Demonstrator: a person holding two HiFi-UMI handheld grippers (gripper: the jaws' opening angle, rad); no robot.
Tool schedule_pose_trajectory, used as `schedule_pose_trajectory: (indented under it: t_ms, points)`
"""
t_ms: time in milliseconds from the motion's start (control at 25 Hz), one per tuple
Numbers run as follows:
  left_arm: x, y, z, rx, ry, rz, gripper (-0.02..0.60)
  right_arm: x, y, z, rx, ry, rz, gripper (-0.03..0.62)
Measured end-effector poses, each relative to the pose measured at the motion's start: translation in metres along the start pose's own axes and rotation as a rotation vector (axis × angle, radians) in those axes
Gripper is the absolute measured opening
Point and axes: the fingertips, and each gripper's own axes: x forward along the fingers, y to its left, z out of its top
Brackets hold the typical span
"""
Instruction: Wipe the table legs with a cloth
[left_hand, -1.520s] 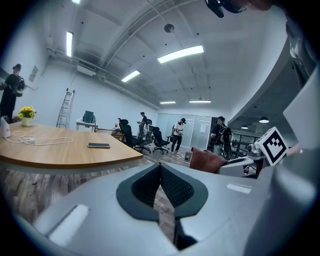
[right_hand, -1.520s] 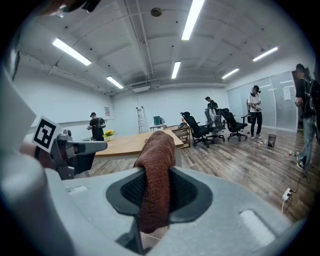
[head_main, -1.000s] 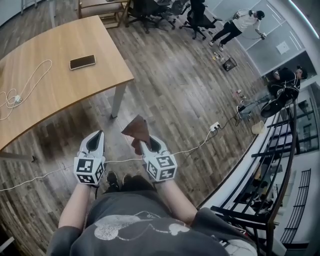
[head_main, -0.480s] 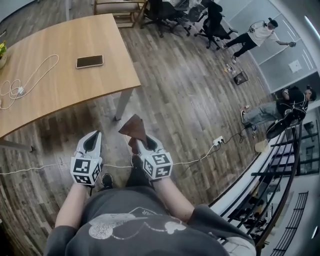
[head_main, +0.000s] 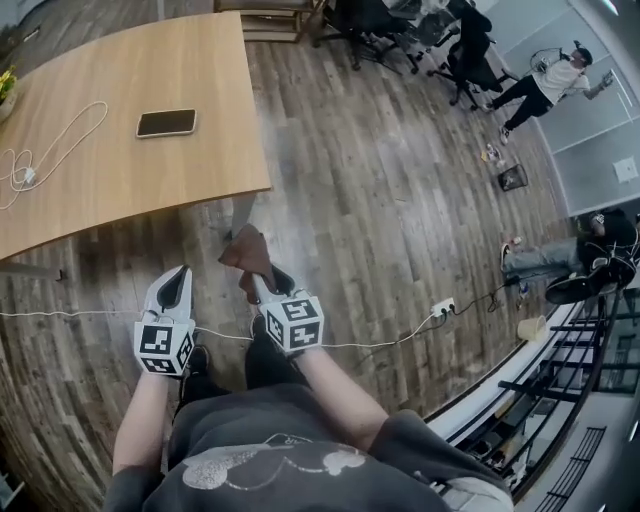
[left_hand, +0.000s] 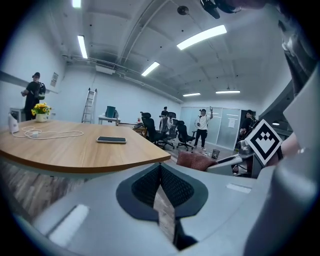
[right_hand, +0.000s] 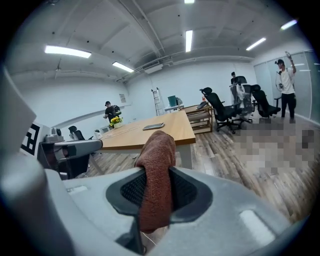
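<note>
My right gripper (head_main: 258, 280) is shut on a brown cloth (head_main: 248, 256), which sticks up from between its jaws (right_hand: 156, 165). The cloth's tip hangs just short of the grey table leg (head_main: 242, 214) under the near corner of the wooden table (head_main: 120, 190); in the right gripper view that leg (right_hand: 185, 155) stands behind the cloth. My left gripper (head_main: 174, 288) is shut with nothing in it, held level beside the right one. In the left gripper view the jaws (left_hand: 160, 187) meet in a thin line and the table edge (left_hand: 100, 162) lies ahead.
A phone (head_main: 166, 122) and a white cable (head_main: 45, 150) lie on the table. A white cord (head_main: 380, 340) runs across the wooden floor to a power strip (head_main: 442, 306). Office chairs (head_main: 400, 25) and people stand at the far side; a railing (head_main: 560, 400) is at right.
I have stepped closer to the table: both grippers and the cloth have moved forward, toward the corner leg. The grip on the cloth is unchanged.
</note>
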Motion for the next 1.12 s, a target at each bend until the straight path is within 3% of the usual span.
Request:
schedule_pose_trajectory:
  t_ms: [280,560,880,1120]
  points:
    - [0.037,0.020,-0.010,-0.003,-0.020,0.077,0.020,0.057,-0.008,-0.019,-0.023,0.088,0.116,0.090]
    - [0.074,0.057,-0.079,0.019,-0.001,0.072,0.020,0.141,-0.015,-0.037,0.037,0.029,0.043,0.089]
    - [0.110,0.087,-0.118,0.042,-0.032,0.044,0.020,0.206,-0.037,-0.042,0.129,-0.030,-0.059,0.089]
    - [0.142,0.102,-0.144,0.050,-0.077,0.000,0.020,0.230,-0.056,-0.042,0.175,-0.123,-0.040,0.089]
